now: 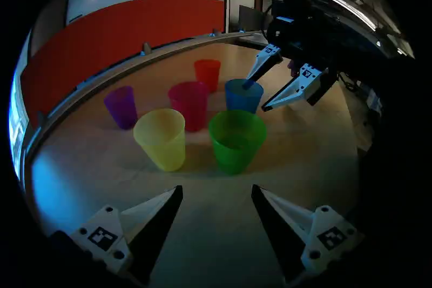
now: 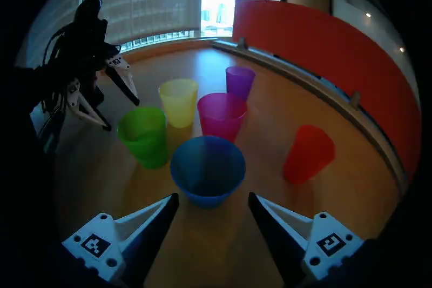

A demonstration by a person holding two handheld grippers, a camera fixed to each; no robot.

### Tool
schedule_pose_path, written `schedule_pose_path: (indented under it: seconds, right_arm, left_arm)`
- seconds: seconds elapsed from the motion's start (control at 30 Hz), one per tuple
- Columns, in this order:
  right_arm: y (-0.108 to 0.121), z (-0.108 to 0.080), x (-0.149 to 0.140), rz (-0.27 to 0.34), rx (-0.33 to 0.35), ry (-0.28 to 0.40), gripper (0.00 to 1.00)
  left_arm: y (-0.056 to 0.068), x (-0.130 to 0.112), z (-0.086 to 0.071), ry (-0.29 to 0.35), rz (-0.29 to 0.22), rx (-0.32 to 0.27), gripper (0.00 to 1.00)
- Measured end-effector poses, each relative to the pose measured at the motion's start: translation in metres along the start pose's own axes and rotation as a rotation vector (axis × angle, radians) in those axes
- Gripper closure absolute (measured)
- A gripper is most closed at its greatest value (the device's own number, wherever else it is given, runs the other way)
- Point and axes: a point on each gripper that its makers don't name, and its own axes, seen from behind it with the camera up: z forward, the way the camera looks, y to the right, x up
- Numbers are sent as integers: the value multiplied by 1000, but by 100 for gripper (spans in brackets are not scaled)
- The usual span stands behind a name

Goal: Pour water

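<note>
Wood tabletop [image 1: 302, 158], orange wall [image 1: 108, 45] behind, 6 cups [image 1: 236, 139].
Left tongs [image 1: 216, 187], right tongs [image 2: 213, 195]: both spread wide, empty, blue cup [image 2: 208, 169] near the right.

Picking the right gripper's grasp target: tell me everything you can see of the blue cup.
The blue cup is a tapered tumbler of translucent-looking plastic, wider at the rim, upright and open-mouthed on the wooden table. Whether it holds water cannot be told. It stands between the fingertips of the open right gripper; contact is unclear. The pink cup stands close behind it.
</note>
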Motion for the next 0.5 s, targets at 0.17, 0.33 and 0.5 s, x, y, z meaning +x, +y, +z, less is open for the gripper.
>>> schedule_pose_path:
  seconds: [0.17, 0.33, 0.5]
  right_arm:
    - [1, -16, -10, 12, -29, 3, 0]
    - [-3, -28, -17, 29, -44, 16, 0]
    - [-5, -36, -23, 40, -60, 21, 0]
  left_arm:
    - [-7, -3, -8, 14, -29, 38, 6]
    - [-7, -6, -13, 27, -56, 59, 6]
    - [-14, -5, -19, 51, -71, 109, 6]
